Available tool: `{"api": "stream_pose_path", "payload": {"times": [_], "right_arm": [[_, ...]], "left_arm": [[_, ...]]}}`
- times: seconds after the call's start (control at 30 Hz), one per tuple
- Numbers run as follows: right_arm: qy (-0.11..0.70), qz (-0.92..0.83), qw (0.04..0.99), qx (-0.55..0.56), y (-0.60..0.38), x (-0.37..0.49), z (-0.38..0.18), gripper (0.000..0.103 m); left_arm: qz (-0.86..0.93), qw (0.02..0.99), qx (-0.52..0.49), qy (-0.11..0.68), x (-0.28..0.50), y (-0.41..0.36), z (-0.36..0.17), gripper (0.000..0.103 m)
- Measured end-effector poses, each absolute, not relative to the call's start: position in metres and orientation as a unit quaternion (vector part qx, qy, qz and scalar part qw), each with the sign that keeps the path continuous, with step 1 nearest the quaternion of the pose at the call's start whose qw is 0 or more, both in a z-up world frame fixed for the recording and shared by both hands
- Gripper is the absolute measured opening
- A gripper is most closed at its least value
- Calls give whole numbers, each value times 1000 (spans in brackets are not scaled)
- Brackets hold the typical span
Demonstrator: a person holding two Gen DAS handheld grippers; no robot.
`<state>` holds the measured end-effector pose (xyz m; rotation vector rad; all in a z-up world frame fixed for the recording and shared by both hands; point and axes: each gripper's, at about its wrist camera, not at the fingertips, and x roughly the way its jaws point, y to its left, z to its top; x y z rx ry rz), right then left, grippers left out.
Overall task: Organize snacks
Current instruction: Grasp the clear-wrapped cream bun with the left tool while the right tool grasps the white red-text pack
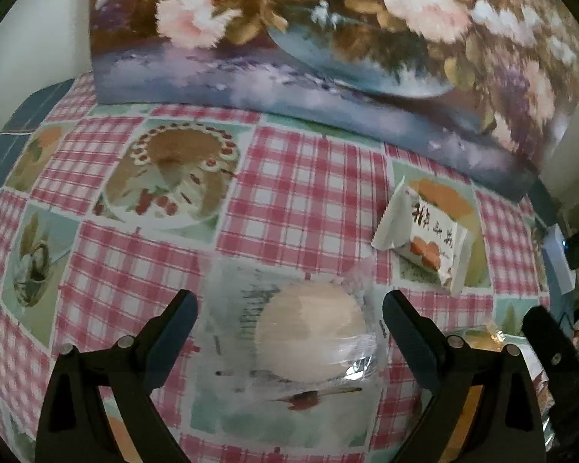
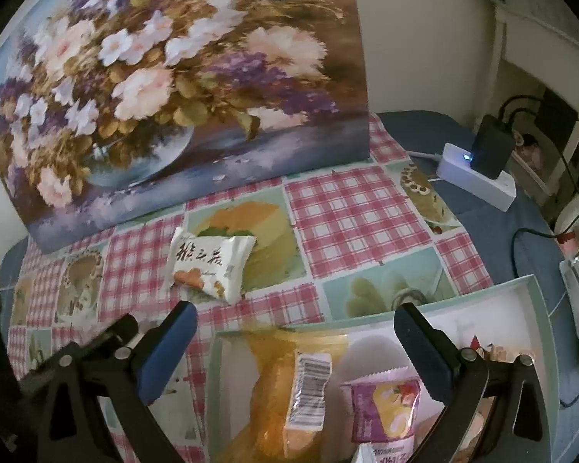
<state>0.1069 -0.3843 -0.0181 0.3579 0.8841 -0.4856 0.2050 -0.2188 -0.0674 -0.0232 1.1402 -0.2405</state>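
A round pale pastry in a clear wrapper (image 1: pixel 312 332) lies on the checked tablecloth between the fingers of my open left gripper (image 1: pixel 289 320), apart from both pads. A white snack packet with black script (image 1: pixel 428 243) lies beyond it to the right; it also shows in the right wrist view (image 2: pixel 212 266). My open, empty right gripper (image 2: pixel 295 335) hovers over a shallow white tray (image 2: pixel 521 293) that holds an orange snack bag (image 2: pixel 289 386), a purple packet (image 2: pixel 386 405) and other wrapped snacks.
A large flower painting (image 2: pixel 173 96) leans upright along the back of the table. A white power strip with a black adapter (image 2: pixel 482 169) and cables sit at the back right. The other gripper's black frame (image 1: pixel 552 347) shows at the left view's right edge.
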Motion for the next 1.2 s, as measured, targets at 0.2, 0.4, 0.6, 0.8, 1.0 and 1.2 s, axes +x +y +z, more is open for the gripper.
{"api": "stream_pose_path", "payload": {"times": [0.2, 0.4, 0.6, 0.8, 1.0, 1.2], "right_arm": [[455, -227, 840, 191, -395, 122, -23, 103], [481, -211, 825, 208, -401, 158, -9, 103], [509, -197, 810, 216, -389, 201, -21, 103], [539, -204, 790, 209, -377, 229, -50, 103], [550, -215, 785, 188, -366, 250, -67, 103], [566, -225, 777, 161, -351, 260, -86, 91]], "left_arm": [[-118, 828, 6, 548, 208, -223, -78, 97], [-129, 821, 2, 556, 210, -221, -84, 86], [-118, 828, 5, 548, 218, -202, -84, 80], [-52, 838, -7, 543, 234, -161, -88, 80], [-28, 838, -28, 544, 243, -134, -90, 80], [-28, 838, -26, 544, 250, -133, -94, 80]]}}
